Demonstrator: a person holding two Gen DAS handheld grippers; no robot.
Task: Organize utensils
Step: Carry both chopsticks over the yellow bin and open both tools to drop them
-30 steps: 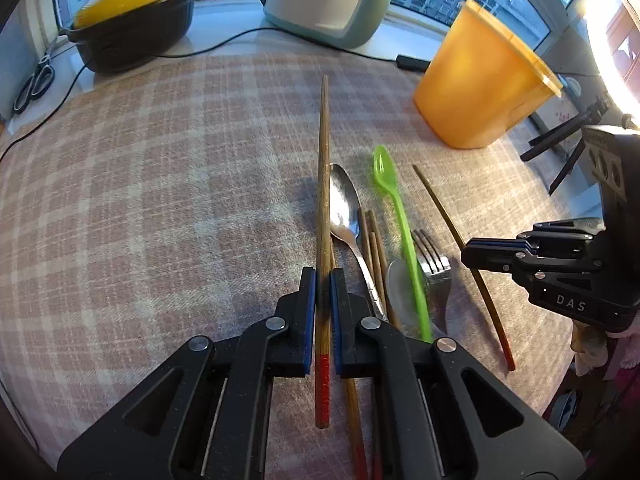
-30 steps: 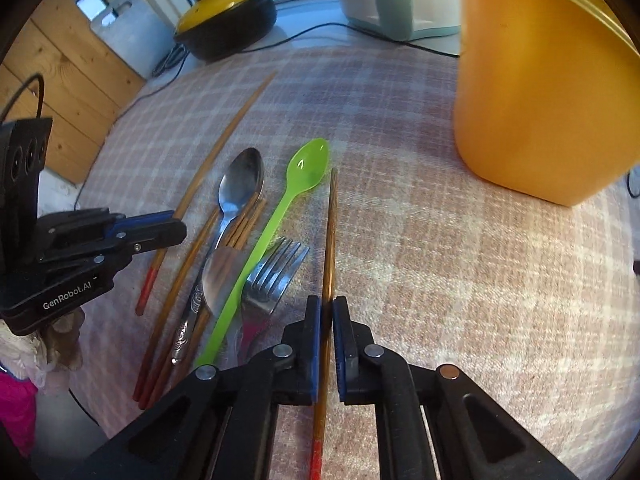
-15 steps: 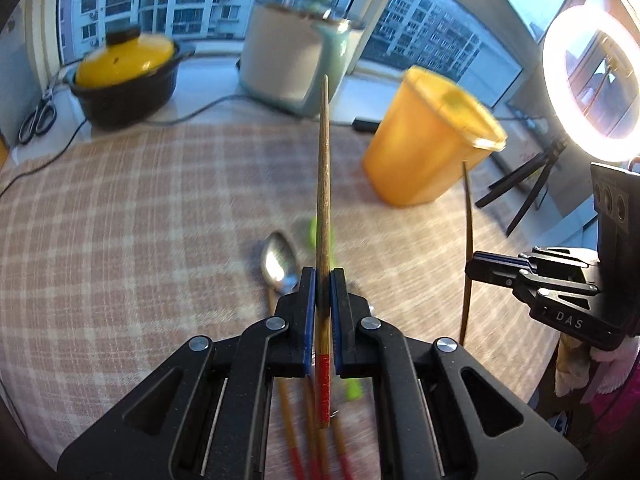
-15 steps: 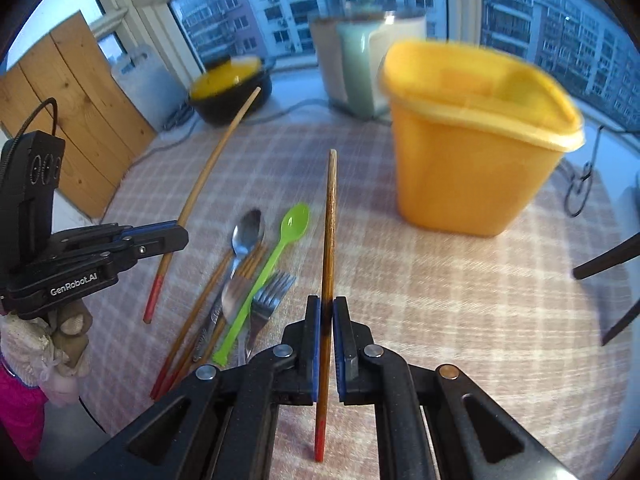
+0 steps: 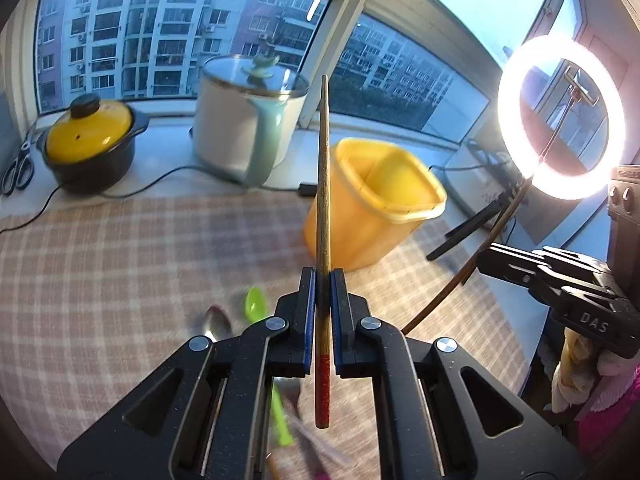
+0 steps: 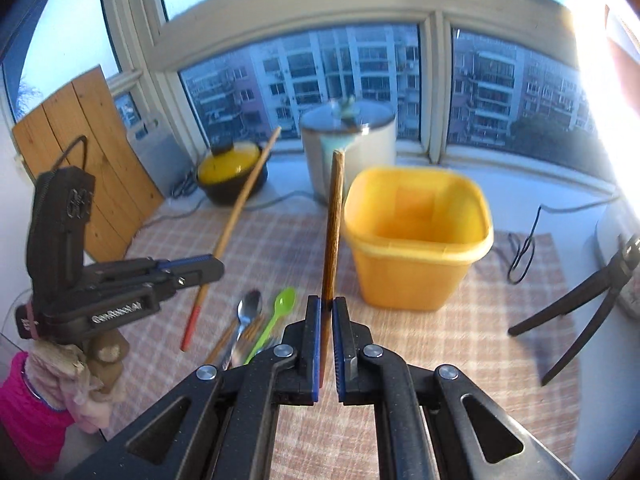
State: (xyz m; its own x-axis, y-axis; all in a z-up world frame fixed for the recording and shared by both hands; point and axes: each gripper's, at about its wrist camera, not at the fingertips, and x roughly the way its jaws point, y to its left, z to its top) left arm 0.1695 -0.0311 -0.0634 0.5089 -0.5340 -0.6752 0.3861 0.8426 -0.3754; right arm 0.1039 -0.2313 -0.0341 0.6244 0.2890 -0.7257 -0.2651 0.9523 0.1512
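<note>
Chopsticks in both claws, one each, both off the checked cloth (image 6: 500, 320) and in the air short of the yellow bin (image 6: 416, 240).

Left gripper (image 5: 322, 312): pads clamped together on a chopstick (image 5: 323, 184) just above its red end; the stick points up and away, its shaft crossing in front of the bin in this view. Right gripper (image 6: 326, 332): pads pinched on a second chopstick (image 6: 333, 224), tip reaching up beside the bin's left wall. From the left wrist view that same stick shows as a curved brown line running out of the right claw, to the right of the bin.

Bin stands open and upright on the cloth, near the window side. Inside looks empty as far as the right wrist view shows: bare yellow floor, no handles sticking out. So nothing is sorted yet, by my reading.

Left on the cloth, on the near side of the bin and to its left: a metal spoon (image 6: 249, 308), a green plastic spoon (image 6: 280, 308), several more chopsticks under them. A fork may lie in that heap too, but it is blurred and half hidden behind the claw.

Judgement: early stage. First two sticks lifted, not yet dropped in. Remaining: both sticks into the bin, then the whole heap beside it.
</note>
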